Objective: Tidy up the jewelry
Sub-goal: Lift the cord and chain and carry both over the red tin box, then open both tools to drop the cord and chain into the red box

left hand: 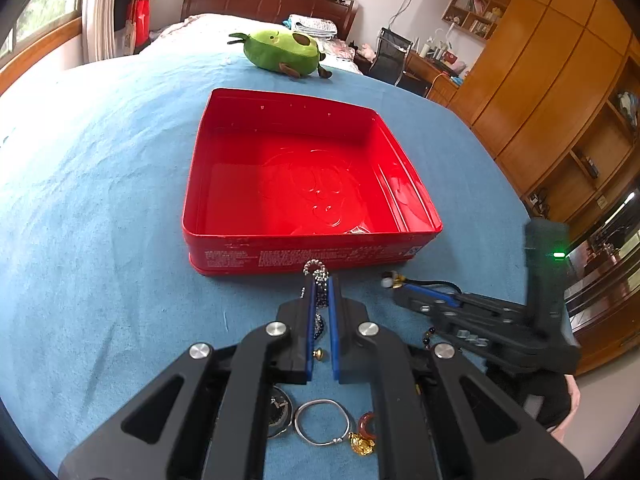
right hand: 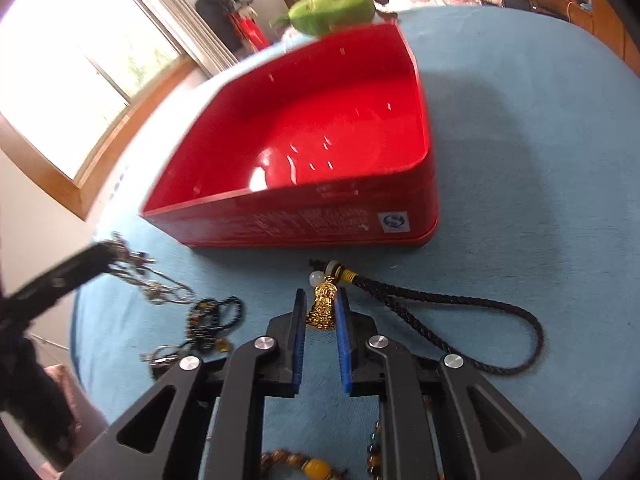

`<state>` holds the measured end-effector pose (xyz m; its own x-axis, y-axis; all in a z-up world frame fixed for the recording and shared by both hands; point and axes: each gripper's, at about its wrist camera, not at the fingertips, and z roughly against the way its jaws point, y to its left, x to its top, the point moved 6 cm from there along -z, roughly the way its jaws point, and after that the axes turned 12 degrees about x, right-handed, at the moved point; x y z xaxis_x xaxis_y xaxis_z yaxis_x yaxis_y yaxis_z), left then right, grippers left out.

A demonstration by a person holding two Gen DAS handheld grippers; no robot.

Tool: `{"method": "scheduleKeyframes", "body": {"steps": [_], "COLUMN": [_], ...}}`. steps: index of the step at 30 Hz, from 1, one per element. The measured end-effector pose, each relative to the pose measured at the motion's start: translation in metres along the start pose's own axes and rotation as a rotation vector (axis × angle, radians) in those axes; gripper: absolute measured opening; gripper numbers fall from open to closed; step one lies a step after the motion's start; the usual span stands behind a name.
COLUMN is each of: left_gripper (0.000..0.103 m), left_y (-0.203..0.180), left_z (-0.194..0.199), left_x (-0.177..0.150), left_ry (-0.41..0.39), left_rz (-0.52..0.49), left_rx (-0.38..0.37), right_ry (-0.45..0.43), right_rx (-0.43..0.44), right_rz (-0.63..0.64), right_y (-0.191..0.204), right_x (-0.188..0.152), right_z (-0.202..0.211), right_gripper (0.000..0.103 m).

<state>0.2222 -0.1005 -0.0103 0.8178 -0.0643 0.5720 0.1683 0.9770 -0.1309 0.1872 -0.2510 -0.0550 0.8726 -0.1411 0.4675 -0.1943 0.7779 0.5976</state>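
An open red tin box (left hand: 224,160) lies on the blue cloth, seen also in the right wrist view (right hand: 424,120). My left gripper (left hand: 320,284) is shut on a beaded silver chain (left hand: 317,270) just in front of the box's near wall; it shows blurred in the right wrist view (right hand: 108,256). My right gripper (right hand: 322,300) is shut on a gold pendant (right hand: 323,304) with a black braided cord (right hand: 460,308) trailing right on the cloth; it also shows in the left wrist view (left hand: 394,282).
A silver bangle (left hand: 322,422), a watch (left hand: 278,412), a gold charm (left hand: 362,442) and a red ring (left hand: 366,424) lie under my left gripper. Dark bead strings (right hand: 214,316) and a wooden bead bracelet (right hand: 304,462) lie nearby. A green plush toy (left hand: 280,52) sits beyond the box.
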Motion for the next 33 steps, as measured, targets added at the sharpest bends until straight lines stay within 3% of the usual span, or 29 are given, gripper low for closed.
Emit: {"method": "scheduleKeyframes", "body": {"steps": [8,16,23,27,31,33], "left_gripper": [0.004,0.004,0.005,0.005,0.005,0.007], "left_y": [0.000,-0.009,-0.014,-0.009,0.001,0.005], "left_z": [0.009,0.031,0.025,-0.020,-0.058,-0.066], "left_x": [0.006,0.046,0.094,0.106,0.107,0.106], "left_ry": [-0.011,-0.075,-0.179,-0.110,-0.025,-0.001], "left_rz": [0.007,-0.007,0.022,0.035,0.031,0.039], "left_rx": [-0.008,-0.003,-0.009,-0.012,0.042,0.064], "right_ry": [-0.122,-0.204,-0.248,-0.223,-0.078,-0.057], "right_rx": [0.175,0.138,0.109,0.105,0.033,-0.013], "right_rz": [0.015,0.124,0.166,0.160,0.125,0.101], "right_y": [0.034,0.076,0.087,0.076,0.049,0.038], "right_x": [0.014,0.066,0.119,0.139,0.135,0.133], "right_z": [0.067,0.109,0.084,0.052,0.000,-0.008], "right_gripper": [0.014,0.014,0.014,0.014,0.016,0.022]}}
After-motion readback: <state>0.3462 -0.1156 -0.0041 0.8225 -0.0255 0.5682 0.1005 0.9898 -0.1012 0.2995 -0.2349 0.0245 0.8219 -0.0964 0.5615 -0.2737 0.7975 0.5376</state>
